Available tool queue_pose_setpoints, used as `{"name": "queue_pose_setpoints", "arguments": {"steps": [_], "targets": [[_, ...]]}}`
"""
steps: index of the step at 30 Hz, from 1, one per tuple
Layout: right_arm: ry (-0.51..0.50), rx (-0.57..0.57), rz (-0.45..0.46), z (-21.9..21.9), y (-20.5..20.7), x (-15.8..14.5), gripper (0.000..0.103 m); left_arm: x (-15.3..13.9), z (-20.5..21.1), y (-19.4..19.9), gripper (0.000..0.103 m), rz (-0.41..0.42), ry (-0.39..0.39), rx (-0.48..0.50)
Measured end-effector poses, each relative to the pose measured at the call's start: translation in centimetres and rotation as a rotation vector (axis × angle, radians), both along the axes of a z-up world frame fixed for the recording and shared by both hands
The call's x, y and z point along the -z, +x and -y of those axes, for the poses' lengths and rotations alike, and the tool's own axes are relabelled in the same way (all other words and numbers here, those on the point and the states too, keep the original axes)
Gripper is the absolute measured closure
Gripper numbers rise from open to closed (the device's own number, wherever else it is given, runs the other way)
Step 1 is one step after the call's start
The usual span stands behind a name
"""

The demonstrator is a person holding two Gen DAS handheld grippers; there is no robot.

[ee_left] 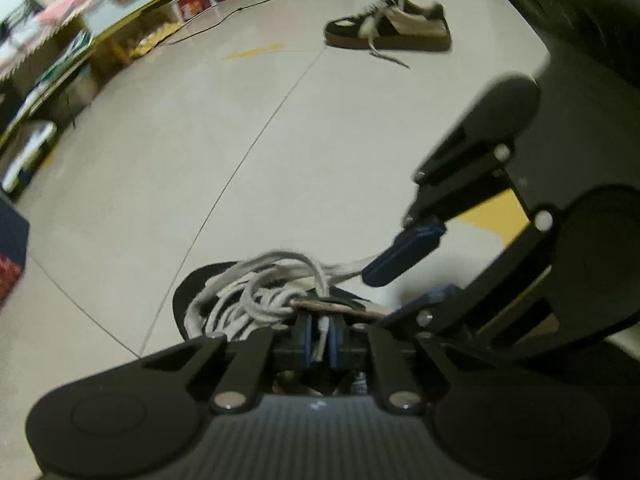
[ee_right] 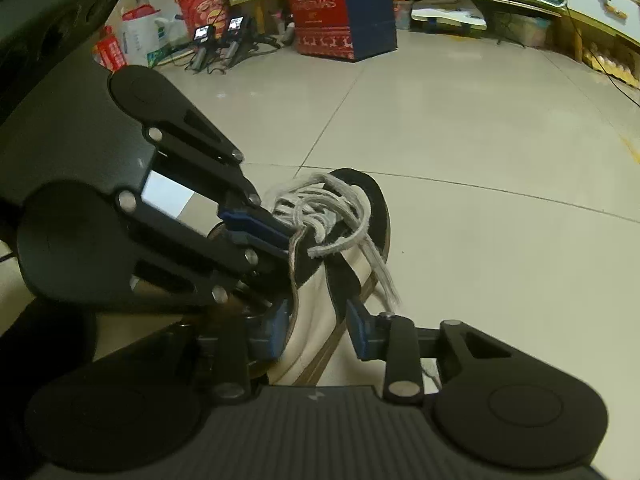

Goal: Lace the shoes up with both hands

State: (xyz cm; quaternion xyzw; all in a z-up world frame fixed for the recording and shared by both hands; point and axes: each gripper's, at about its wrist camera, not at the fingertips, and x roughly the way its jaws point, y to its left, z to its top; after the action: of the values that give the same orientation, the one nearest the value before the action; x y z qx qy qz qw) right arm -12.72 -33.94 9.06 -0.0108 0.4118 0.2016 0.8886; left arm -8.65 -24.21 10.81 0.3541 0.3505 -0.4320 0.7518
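Shoe [ee_right: 320, 312] first: it sits on the pale tiled floor [ee_right: 480, 128] right under both my tools, toe pointing away, its grey-white laces [ee_right: 320, 204] heaped in a loose tangle over the tongue. I judge the lacing is well along, since cord crosses the eyelets in several rows, but I see no finished bow; loose ends trail down the side and the knot looks half formed at best. A second shoe [ee_left: 388, 26] lies well apart across the floor with its laces undone, so that one is still wholly to do.

My left tool [ee_left: 318, 340] has its blue pads pressed together on a strand of lace at the throat of the near shoe; a pale strip shows between them. It tilts steeply down over the tongue. My right tool [ee_right: 316, 332] comes in from the other side, also angled down, jaws partly spread and straddling the heel side of the shoe; the pads stand either side of the upper and I cannot see them pressing on it. In the left view one right finger [ee_left: 400, 256] lies just beside a lace end without clearly gripping it.
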Motion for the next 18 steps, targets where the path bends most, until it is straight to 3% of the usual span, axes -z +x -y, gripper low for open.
{"name": "queue_pose_setpoints", "arguments": {"steps": [4, 9, 18], "targets": [[-0.039, -0.007, 0.0, -1.0, 0.2, 0.0, 0.091, -0.1, -1.1, 0.2, 0.1, -0.032, -0.052, -0.058], [-0.004, 0.094, -0.051, -0.9, 0.4, 0.3, 0.095, -0.6, -2.4, -0.3, 0.1, -0.035, -0.112, -0.107], [-0.05, 0.087, -0.07, -1.0, 0.7, 0.7, 0.096, -4.0, -5.5, -0.3, 0.103, -0.007, -0.207, -0.18]]}}
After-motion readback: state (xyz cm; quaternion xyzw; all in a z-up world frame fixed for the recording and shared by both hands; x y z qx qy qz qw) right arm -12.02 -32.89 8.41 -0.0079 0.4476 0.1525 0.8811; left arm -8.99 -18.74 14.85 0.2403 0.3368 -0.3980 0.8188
